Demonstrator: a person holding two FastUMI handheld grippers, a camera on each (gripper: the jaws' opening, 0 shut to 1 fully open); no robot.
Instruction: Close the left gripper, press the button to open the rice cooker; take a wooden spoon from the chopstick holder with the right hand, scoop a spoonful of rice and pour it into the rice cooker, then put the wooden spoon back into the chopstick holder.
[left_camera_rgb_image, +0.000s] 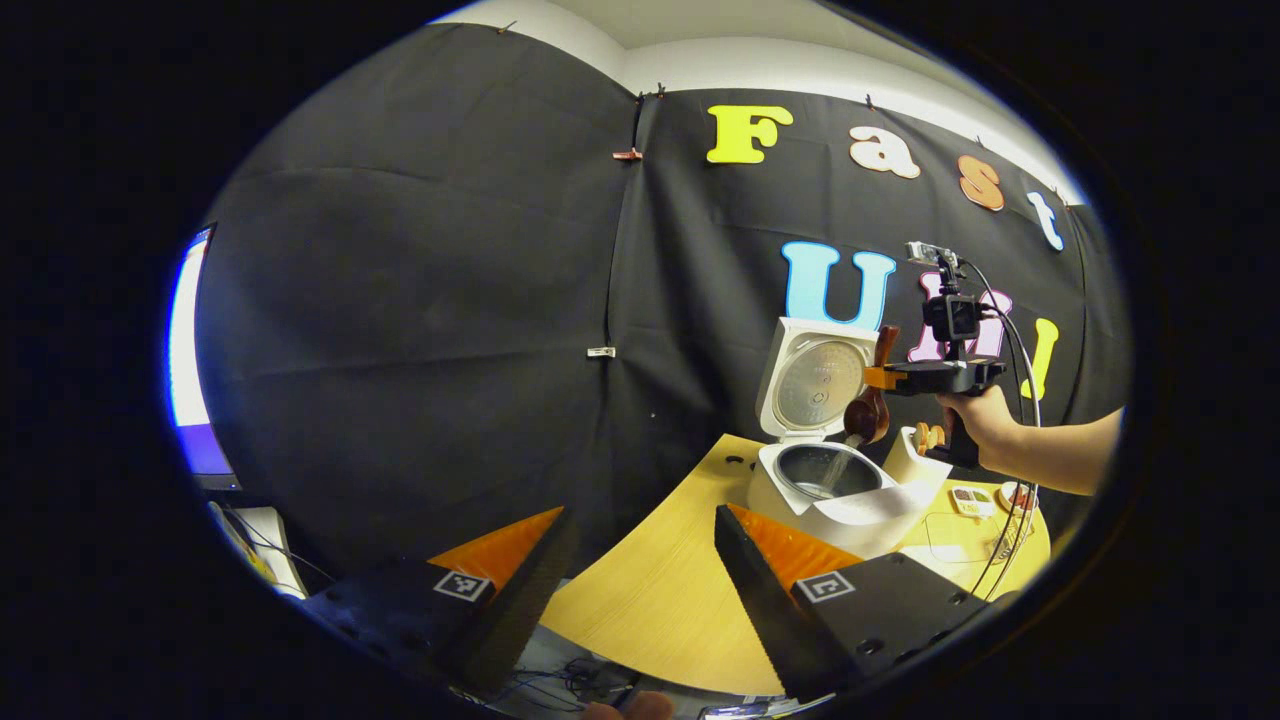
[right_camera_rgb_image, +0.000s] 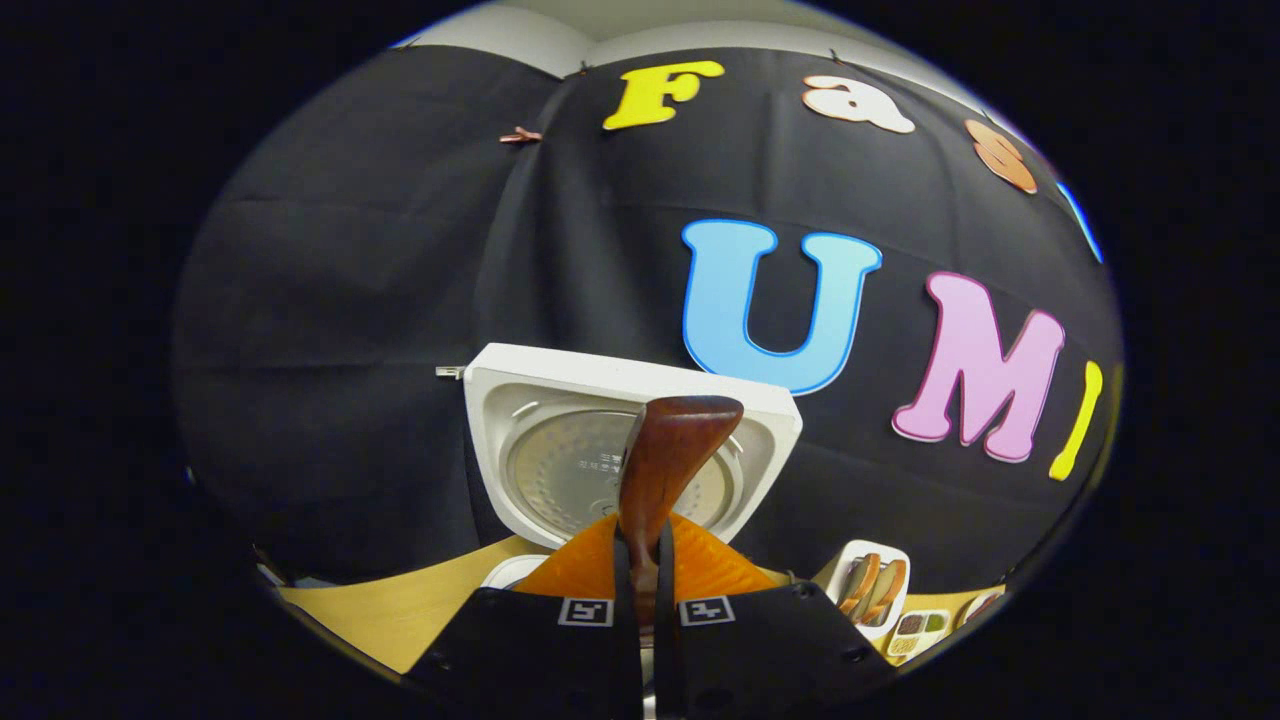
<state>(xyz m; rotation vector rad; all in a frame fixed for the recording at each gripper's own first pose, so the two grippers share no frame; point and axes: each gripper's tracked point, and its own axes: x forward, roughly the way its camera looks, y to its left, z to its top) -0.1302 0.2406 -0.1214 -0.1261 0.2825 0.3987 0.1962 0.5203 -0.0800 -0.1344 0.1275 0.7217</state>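
Note:
The white rice cooker (left_camera_rgb_image: 850, 505) stands on the wooden table (left_camera_rgb_image: 660, 590) with its lid (left_camera_rgb_image: 815, 380) swung up. My right gripper (left_camera_rgb_image: 885, 378), held by a hand (left_camera_rgb_image: 985, 420), hovers above the pot, shut on the brown wooden spoon (left_camera_rgb_image: 868, 405). The spoon's bowl tips down and a thin stream of rice (left_camera_rgb_image: 835, 468) falls into the pot. In the right gripper view the right gripper (right_camera_rgb_image: 645, 575) clamps the spoon (right_camera_rgb_image: 665, 450) in front of the lid (right_camera_rgb_image: 560, 450). My left gripper (left_camera_rgb_image: 640, 590) stands open, low over the table's near edge, holding nothing.
A white chopstick holder (left_camera_rgb_image: 915, 455) (right_camera_rgb_image: 868, 580) with wooden utensils stands just right of the cooker. A small divided tray of grains (left_camera_rgb_image: 972, 500) (right_camera_rgb_image: 915, 630) lies beside it. A lit monitor (left_camera_rgb_image: 190, 380) and cables sit off the table's left.

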